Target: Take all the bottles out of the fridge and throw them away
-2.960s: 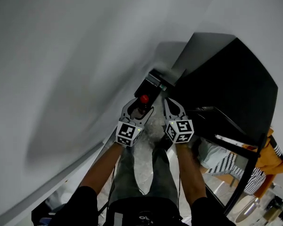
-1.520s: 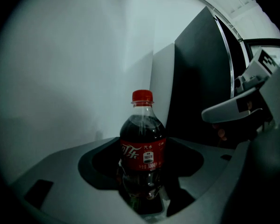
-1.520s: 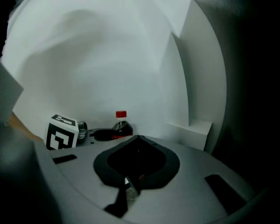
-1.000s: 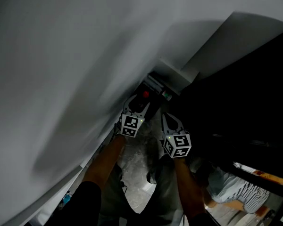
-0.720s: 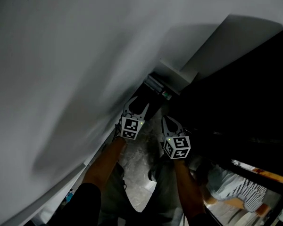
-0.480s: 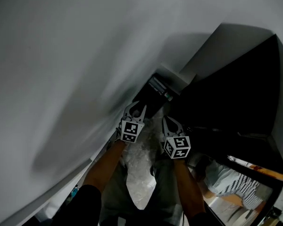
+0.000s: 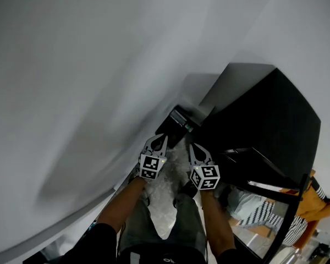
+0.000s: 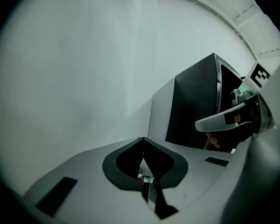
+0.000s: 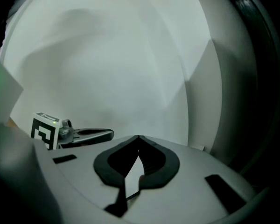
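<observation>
The bottle is gone; the left gripper (image 7: pixel 163 139) just closed empty, and the right gripper (image 7: pixel 191 146) is closed too. A bottle is likely light and slippery: hold its middle.

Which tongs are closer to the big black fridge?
Right. The right tongs are just beside the black fridge, to its left in the head view. The left tongs are farther away, next to the white wall, with the right tongs in between.

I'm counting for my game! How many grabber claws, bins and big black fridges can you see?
White two-jaw grippers: 2, the left gripper and the right gripper
Tall black fridge: 1
Small black bin: 1
Total: 4
</observation>
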### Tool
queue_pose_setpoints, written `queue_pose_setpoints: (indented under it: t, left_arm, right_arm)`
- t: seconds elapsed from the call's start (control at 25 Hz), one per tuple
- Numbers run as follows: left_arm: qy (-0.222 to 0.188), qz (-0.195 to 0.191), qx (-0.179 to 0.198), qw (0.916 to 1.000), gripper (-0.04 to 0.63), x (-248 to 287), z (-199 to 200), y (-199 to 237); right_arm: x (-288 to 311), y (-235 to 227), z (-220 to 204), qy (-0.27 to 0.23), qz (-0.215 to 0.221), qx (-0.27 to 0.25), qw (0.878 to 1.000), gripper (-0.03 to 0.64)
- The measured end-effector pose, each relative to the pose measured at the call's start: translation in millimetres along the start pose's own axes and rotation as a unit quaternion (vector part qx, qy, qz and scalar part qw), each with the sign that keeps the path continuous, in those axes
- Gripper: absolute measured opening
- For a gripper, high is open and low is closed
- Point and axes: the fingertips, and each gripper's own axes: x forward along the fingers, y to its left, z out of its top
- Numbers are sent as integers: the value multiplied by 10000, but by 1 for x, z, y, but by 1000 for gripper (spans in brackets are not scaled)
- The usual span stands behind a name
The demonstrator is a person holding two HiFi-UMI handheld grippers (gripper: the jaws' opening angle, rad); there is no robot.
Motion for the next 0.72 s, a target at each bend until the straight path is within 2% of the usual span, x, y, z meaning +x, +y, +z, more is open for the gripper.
queue_pose_setpoints:
  t: [0.12, 0.28, 0.48, 0.72]
  left_arm:
    - [-118, -8, -80, 9999, 8, -29, 50, -11]
    - [-262, -201, 52, 9994, 8, -52, 112, -30]
    - [-278, -466, -8, 9985, 8, -95, 154, -52]
    - [-490, -747, 4, 9960, 8, -139, 196, -73]
  right_arm:
    - [-27, 12, 36, -67, -46, 51, 10000, 8]
    - [-56, 24, 84, -278, -109, 42, 9995, 8]
    - [-95, 49, 120, -415, -212, 9, 9989, 8]
    - [-131, 73, 153, -679, -308, -66, 9972, 8]
